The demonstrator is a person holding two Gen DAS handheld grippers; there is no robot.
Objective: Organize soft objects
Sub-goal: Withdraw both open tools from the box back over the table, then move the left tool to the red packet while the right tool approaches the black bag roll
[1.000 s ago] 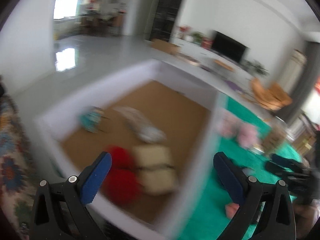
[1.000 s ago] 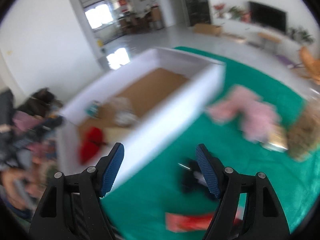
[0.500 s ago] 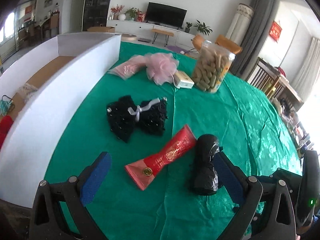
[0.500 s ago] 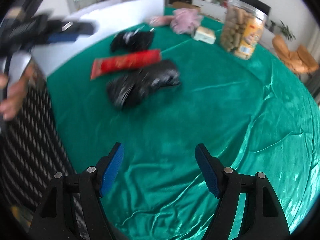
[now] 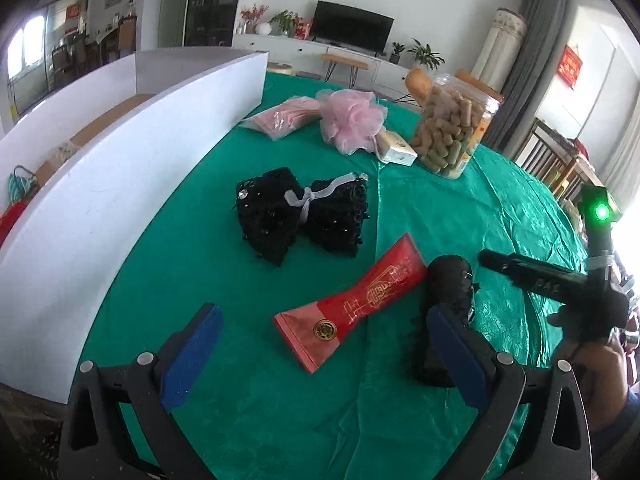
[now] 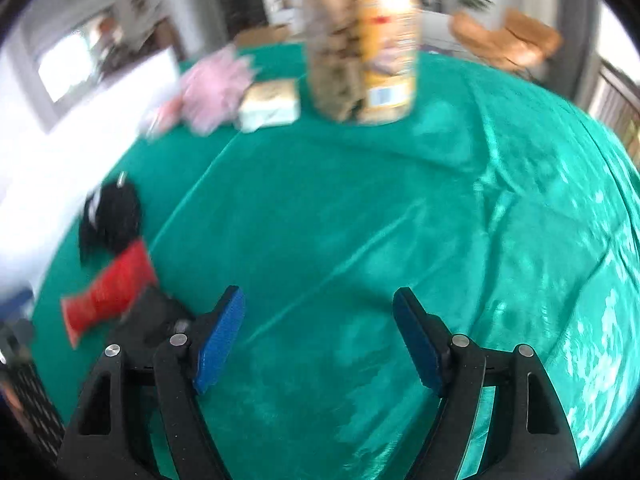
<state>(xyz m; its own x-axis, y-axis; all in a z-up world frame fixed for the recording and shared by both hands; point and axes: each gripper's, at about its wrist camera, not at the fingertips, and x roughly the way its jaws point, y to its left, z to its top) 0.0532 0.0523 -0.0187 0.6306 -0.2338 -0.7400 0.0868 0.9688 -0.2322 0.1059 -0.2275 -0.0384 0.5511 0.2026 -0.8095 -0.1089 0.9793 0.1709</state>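
Presently, left to right:
White box (image 5: 132, 168): along the tabletop's left edge; likely the sorting bin.
Left gripper (image 5: 320, 354): fingers spread, empty, over the red pouch (image 5: 356, 312).
Black lace bundle (image 5: 304, 214): loose on the green tabletop (image 5: 460, 200), unsorted.
Black roll (image 5: 446, 300): beside the pouch.
Right gripper (image 6: 320, 340): fingers spreading wider, nothing between.

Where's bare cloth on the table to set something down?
Widest free patch: the green cloth ahead of the right gripper, whose jaws are opening on nothing, out to the snack jar. Smaller patch between white box wall and black lace bundle. Crowded: red pouch and black bag.
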